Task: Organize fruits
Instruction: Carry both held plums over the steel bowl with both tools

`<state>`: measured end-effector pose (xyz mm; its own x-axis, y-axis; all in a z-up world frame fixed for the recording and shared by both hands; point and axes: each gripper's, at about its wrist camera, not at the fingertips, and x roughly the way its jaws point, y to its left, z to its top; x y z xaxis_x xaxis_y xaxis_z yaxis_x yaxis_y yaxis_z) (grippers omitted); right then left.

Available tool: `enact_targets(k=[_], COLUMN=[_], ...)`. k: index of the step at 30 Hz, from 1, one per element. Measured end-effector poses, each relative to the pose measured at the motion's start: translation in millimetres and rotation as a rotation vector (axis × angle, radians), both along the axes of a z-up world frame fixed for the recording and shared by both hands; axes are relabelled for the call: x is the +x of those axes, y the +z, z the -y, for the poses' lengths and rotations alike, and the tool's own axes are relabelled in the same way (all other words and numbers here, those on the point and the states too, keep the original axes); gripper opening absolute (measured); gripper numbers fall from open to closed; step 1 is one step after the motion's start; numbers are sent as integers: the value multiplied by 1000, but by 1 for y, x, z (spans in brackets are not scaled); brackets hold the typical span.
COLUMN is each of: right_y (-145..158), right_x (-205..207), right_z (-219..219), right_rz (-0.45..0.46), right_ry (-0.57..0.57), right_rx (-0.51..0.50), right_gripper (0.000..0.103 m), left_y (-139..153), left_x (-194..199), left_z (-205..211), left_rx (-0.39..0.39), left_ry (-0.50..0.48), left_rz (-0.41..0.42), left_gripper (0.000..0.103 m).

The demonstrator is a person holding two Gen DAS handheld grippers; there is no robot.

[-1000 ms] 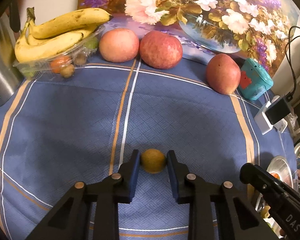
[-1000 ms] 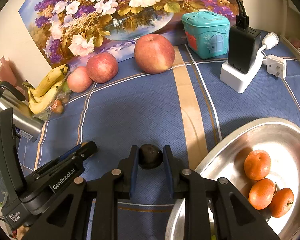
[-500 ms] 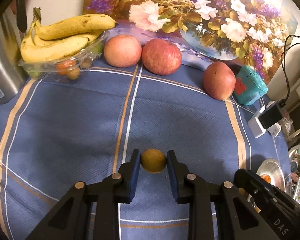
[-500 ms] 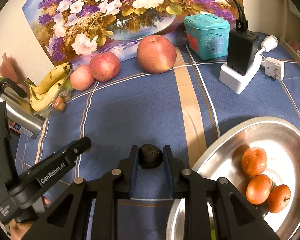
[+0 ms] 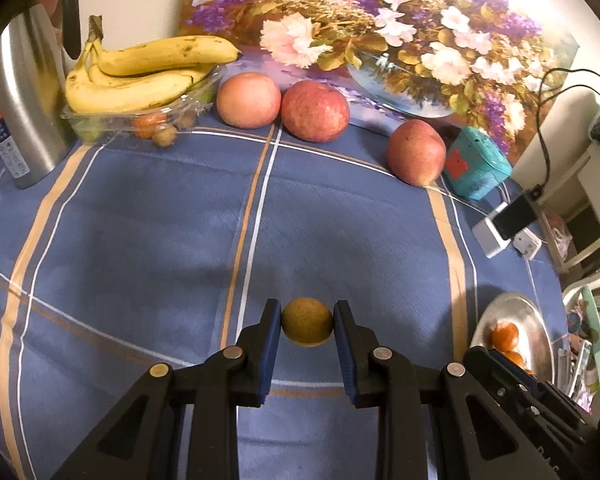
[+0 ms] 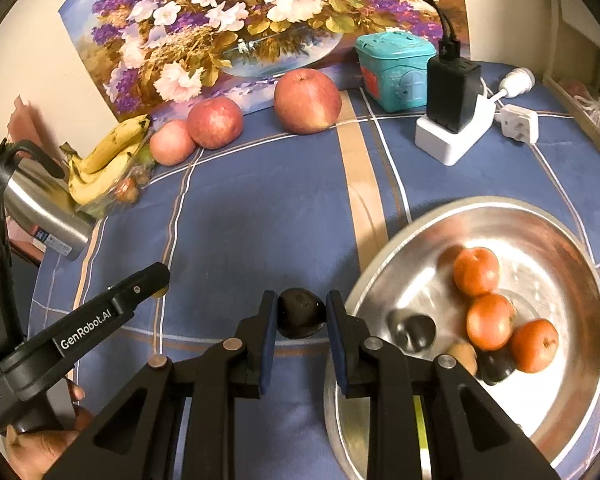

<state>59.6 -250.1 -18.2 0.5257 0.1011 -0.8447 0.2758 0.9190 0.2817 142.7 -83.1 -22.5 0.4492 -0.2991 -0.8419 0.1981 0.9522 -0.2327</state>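
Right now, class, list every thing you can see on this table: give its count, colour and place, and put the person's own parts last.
Tablecloth: one, blue with tan and white stripes, covers the table.
Apples: three, red-pink, along the back by the painting.
Bananas: one bunch, yellow, on a clear tray, back left.
Flask: one, steel, far left.
Painting: one, floral, leaning at the back.
Tin: one, teal, back right.
Charger: one, black on a white base, right.
Metal bowl: one, silver, front right.
Oranges: three, in the bowl.
Dark fruits: two, in the bowl.
Left gripper: black, fingers shut on a yellow-brown fruit.
Right gripper: black, fingers shut on a dark fruit.
Hand: one, bottom left.
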Motion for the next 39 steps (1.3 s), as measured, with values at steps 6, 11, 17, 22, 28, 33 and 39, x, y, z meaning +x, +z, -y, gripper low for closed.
enact_targets(k=[6,11,17,22,28,33,39], right_y=[10,12,17,18,16,15,14], right_x=[-26,-44,-67,-82,-93,-97,-106], right_z=[-5,-10,-16,-19,-15,0,35], right_rz=[10,8,23,25,20,19,2], right_ry=[7,17,29,35,17,-21,-132], right_rx=[-18,-24,-36,-39,-25,-5,-10], right_gripper=[25,25,25,25,25,26,26], left_y=[14,15,22,29,32,32,28], left_x=[-19,-35,-54,-72,-86,-95,-106], left_z=[-4,-9,-8,-2,12,33,62], left_rx=[-18,-14,1,19,47,70,54], left_ry=[-6,-4,-27,-55,-103,-166,-265], left_rz=[16,4,14,32,49,65,59], left_gripper=[29,29,29,29,29,29,29])
